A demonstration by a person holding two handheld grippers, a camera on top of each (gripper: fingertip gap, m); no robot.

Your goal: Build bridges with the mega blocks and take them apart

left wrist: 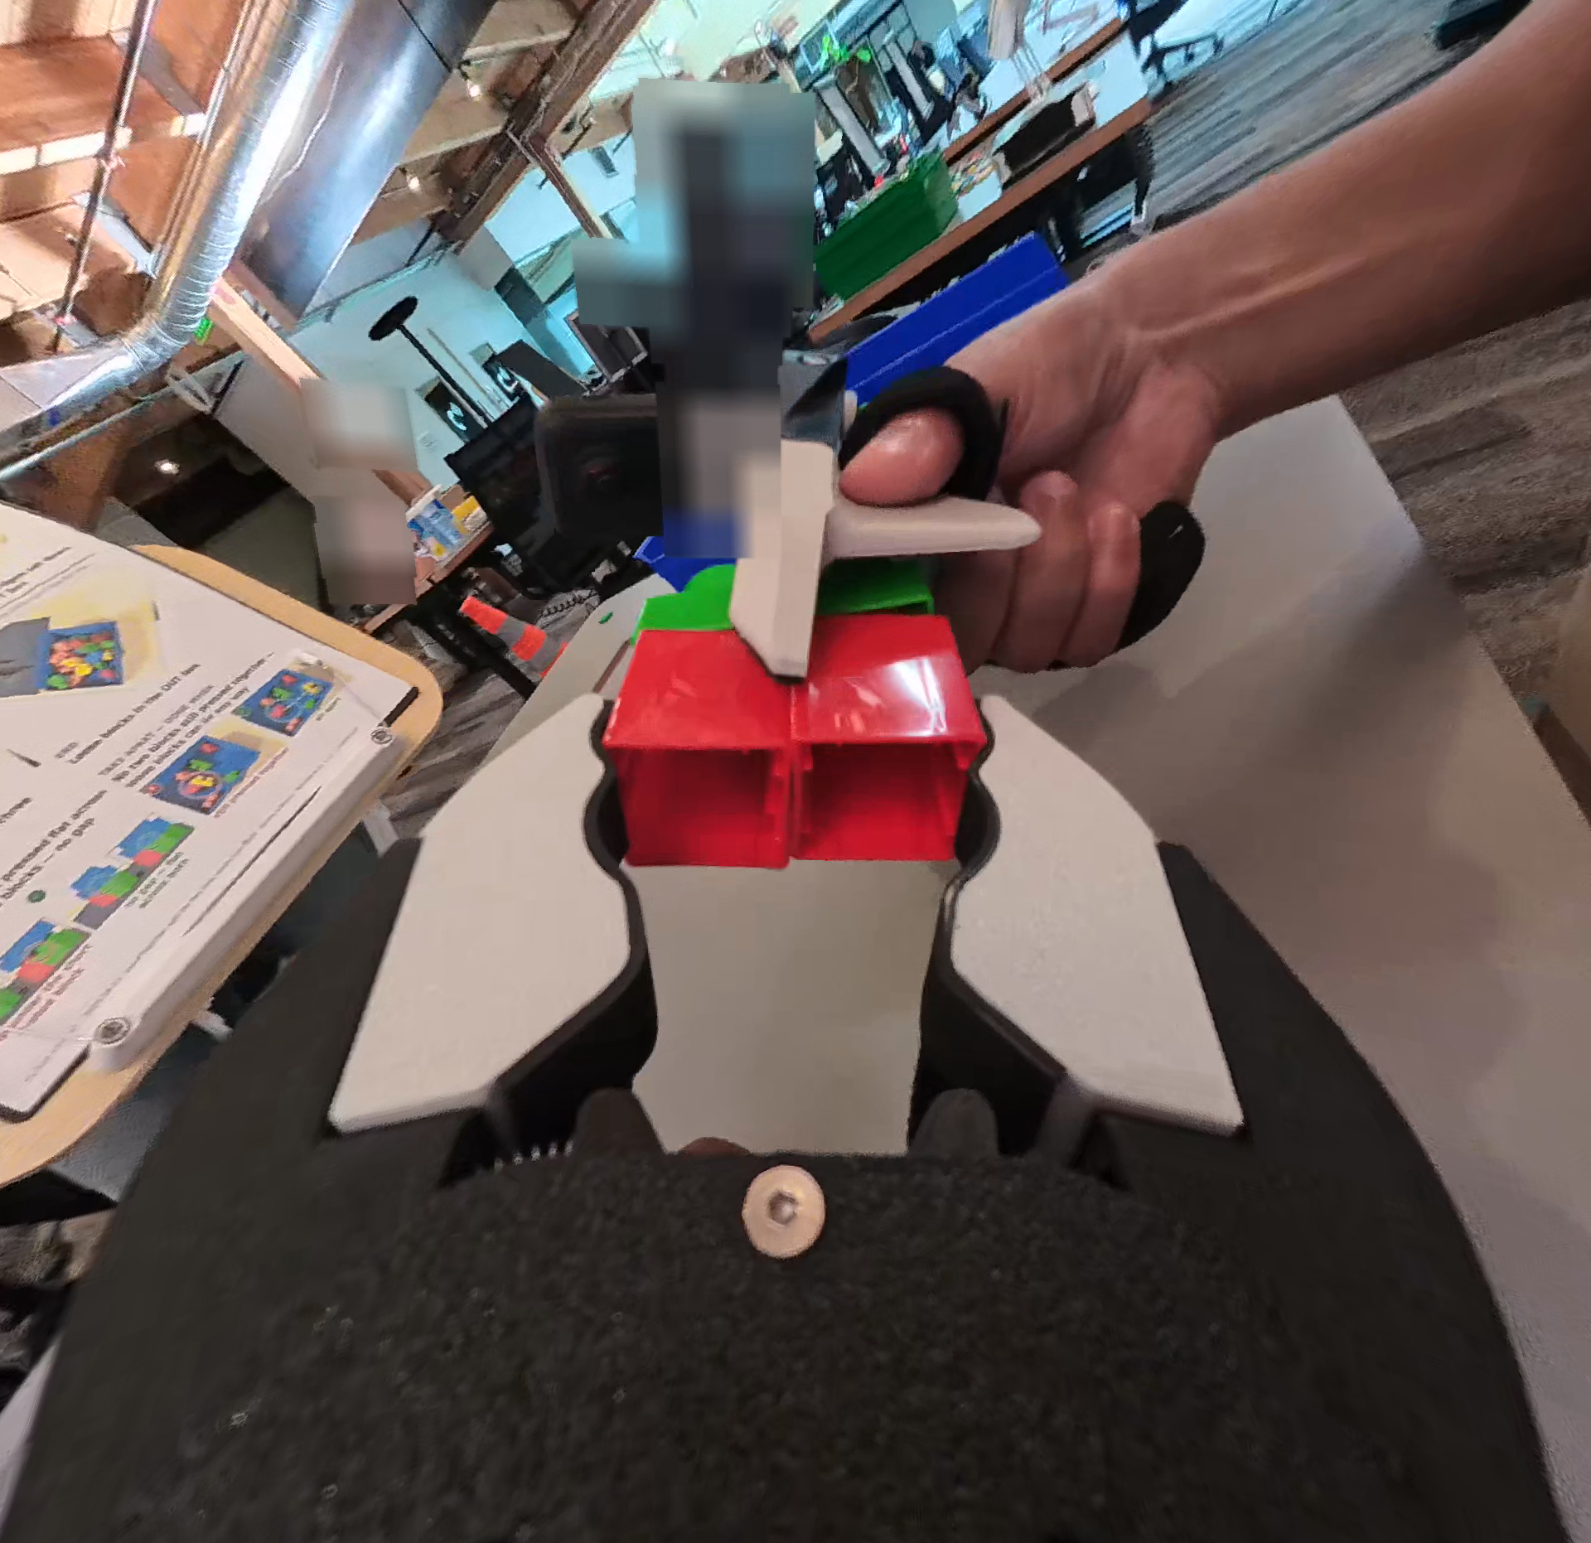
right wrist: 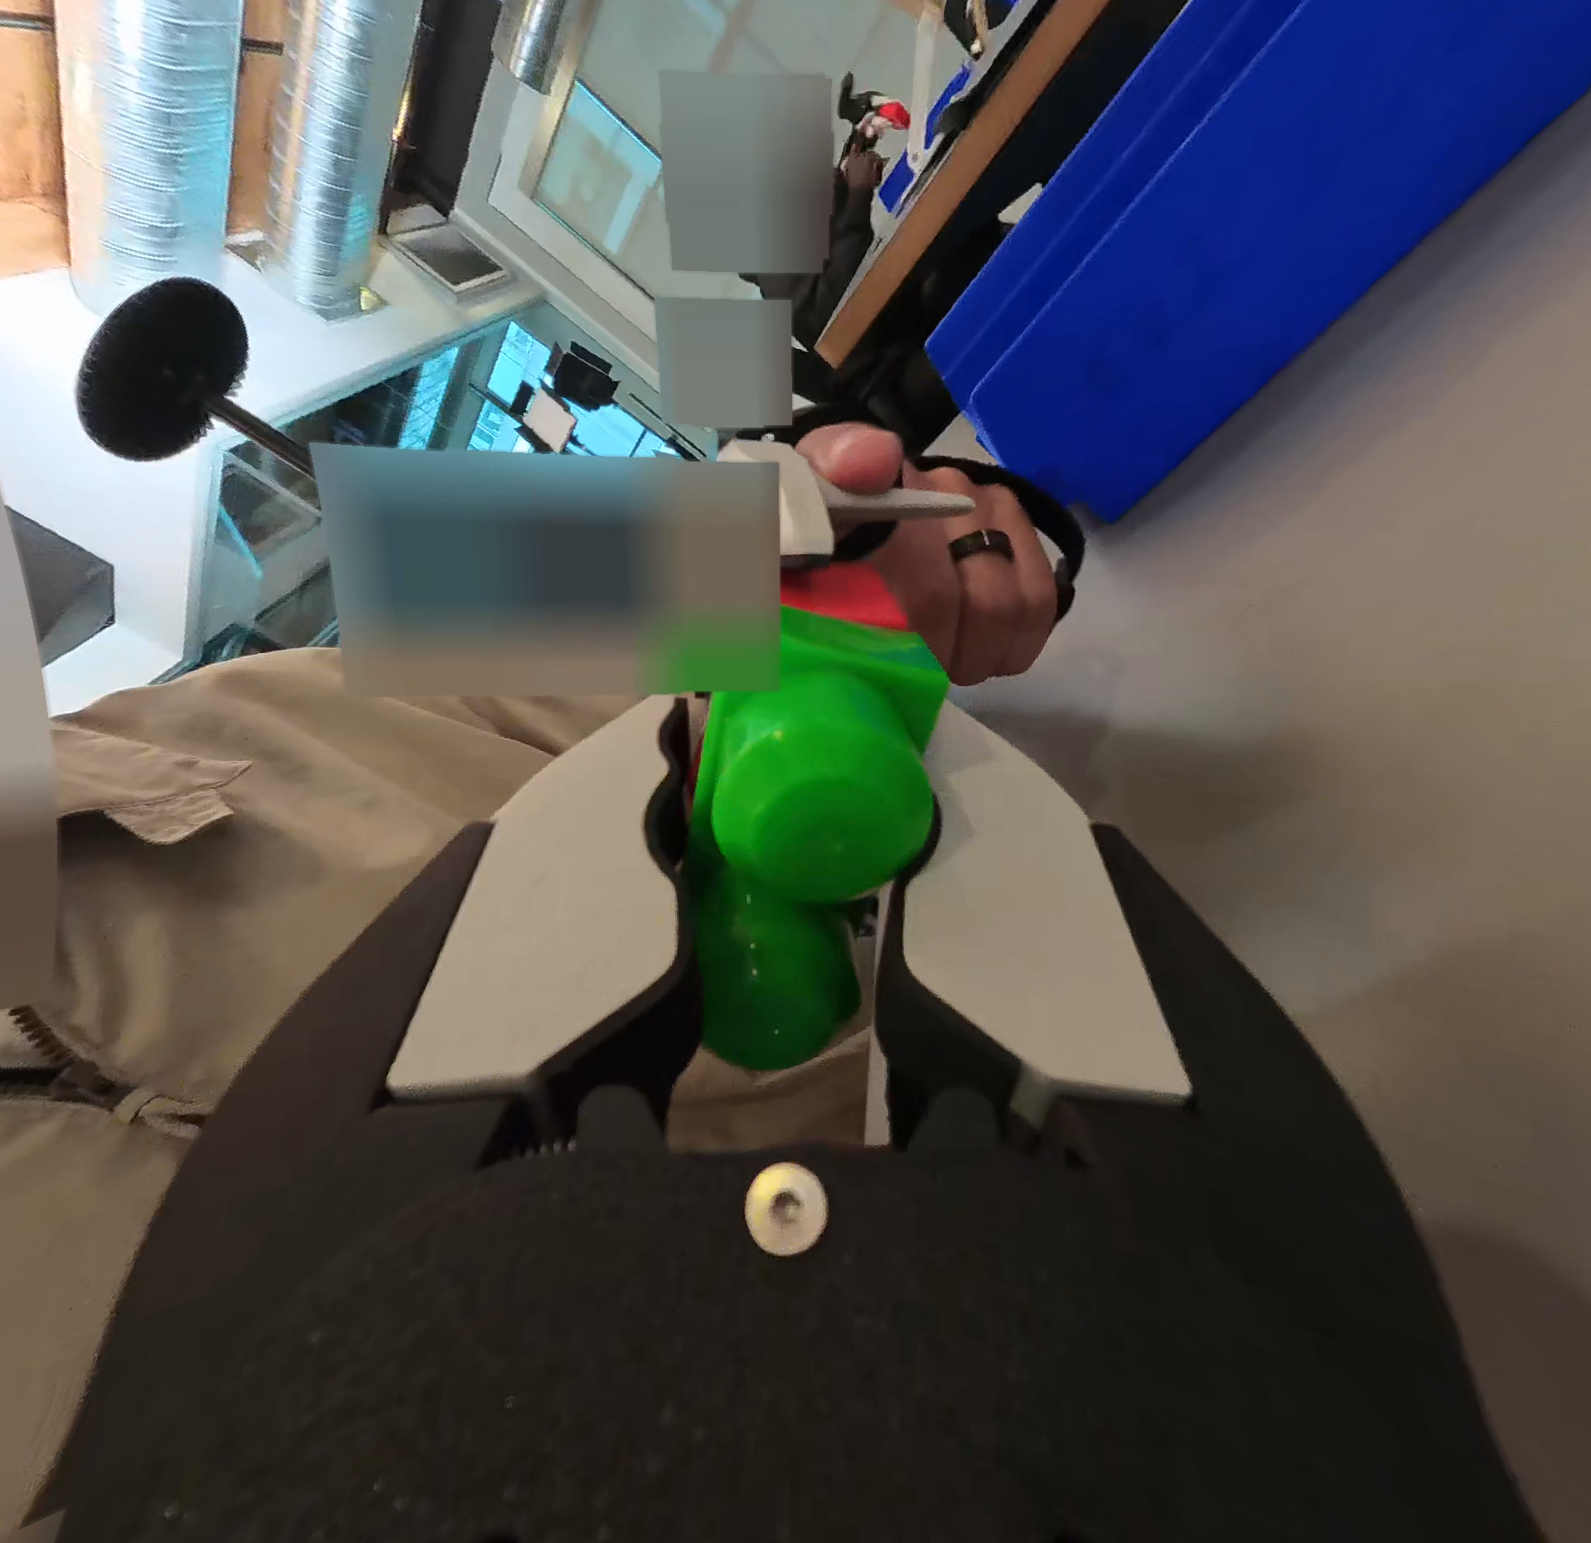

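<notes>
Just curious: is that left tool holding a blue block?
No, the left gripper is shut on a red block, open underside toward the camera.

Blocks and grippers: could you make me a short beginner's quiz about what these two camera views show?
1. True or false: the left gripper is shut on the red block.
2. Which colour is the block clamped in the right gripper? A) blue B) green C) yellow
3. Fill in: in the left wrist view, the red block's hollow underside faces the ____.

Key
1. True. Its two fingers press on the red block's opposite sides.
2. B. The fingers close on the green block, whose round studs point at that camera.
3. Camera. Its two open cavities are visible, with the green block joined on its far side.
</notes>
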